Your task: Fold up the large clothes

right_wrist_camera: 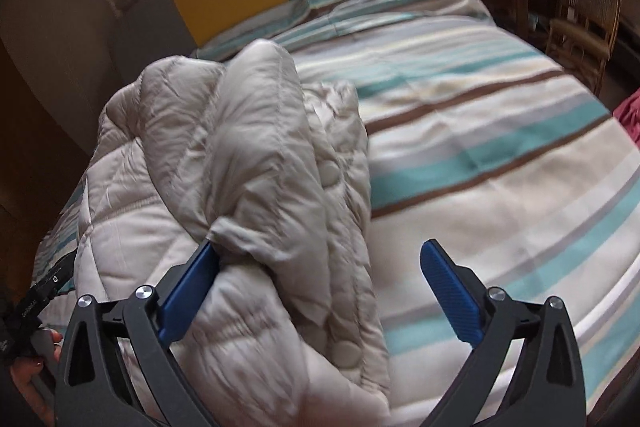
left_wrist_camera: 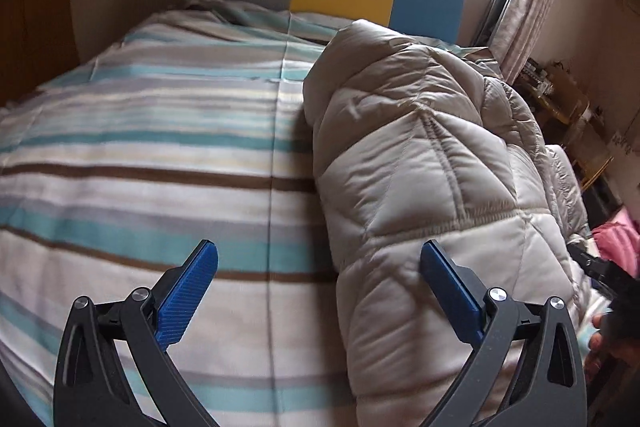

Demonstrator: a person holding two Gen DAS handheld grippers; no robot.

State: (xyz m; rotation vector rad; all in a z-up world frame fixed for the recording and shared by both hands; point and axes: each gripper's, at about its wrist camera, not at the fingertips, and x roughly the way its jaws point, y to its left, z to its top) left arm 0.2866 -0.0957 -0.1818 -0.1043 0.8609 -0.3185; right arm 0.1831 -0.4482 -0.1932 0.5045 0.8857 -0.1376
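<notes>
Beige quilted coat (left_wrist_camera: 420, 163) bunched on the striped bedspread (left_wrist_camera: 160, 155), both grippers (left_wrist_camera: 318, 283) (right_wrist_camera: 320, 283) wide, gripping nothing.

Beige puffer jacket (right_wrist_camera: 248, 163) bunched on striped bedspread (right_wrist_camera: 500, 155), fingers (right_wrist_camera: 192, 291) spread
</notes>
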